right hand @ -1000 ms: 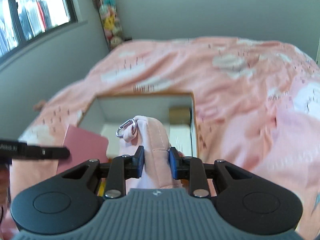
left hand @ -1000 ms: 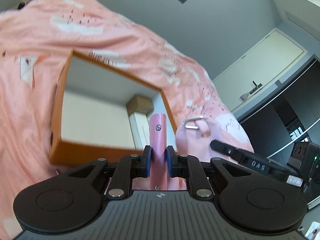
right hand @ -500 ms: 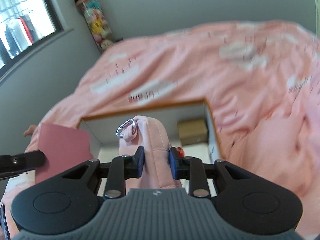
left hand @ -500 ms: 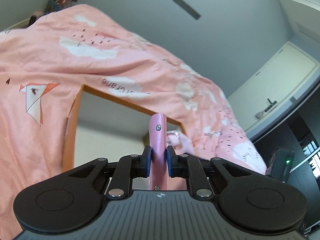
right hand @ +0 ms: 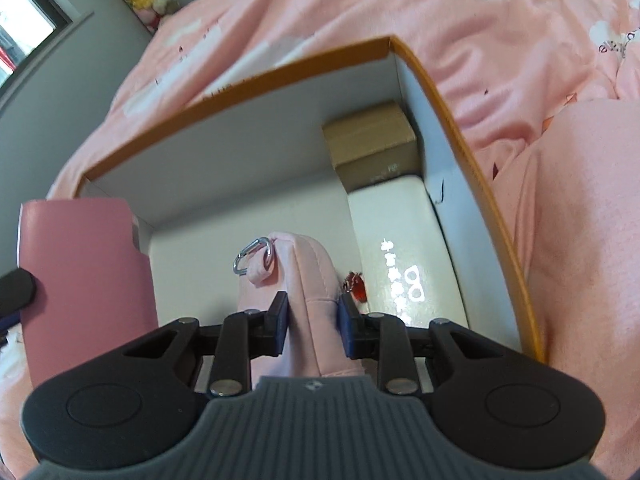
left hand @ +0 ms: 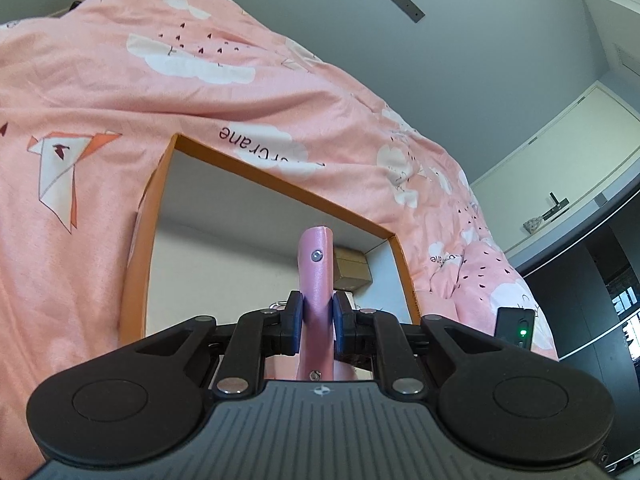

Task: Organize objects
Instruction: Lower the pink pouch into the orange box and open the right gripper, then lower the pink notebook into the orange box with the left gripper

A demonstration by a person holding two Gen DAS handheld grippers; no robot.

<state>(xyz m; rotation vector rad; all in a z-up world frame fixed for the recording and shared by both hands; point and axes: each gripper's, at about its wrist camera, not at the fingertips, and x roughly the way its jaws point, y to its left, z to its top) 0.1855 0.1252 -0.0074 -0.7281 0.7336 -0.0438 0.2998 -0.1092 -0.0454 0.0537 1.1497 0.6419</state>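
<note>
Both grippers have been brought lower and closer to the orange-rimmed, white-walled cardboard box, which now fills far more of each view than a second ago. Open white floor is seen in the box's middle and left; its right side is taken by a small brown carton in the far corner and a glossy white case just in front of it. All around, rumpled pink bedding with white clouds is seen. A flat pink leather-look folder with a metal stud is clamped edge-on by the left gripper, jaws pressed narrow. A soft pink fabric pouch with a silver carabiner is squeezed by the right gripper, hung over the box's near floor.
</note>
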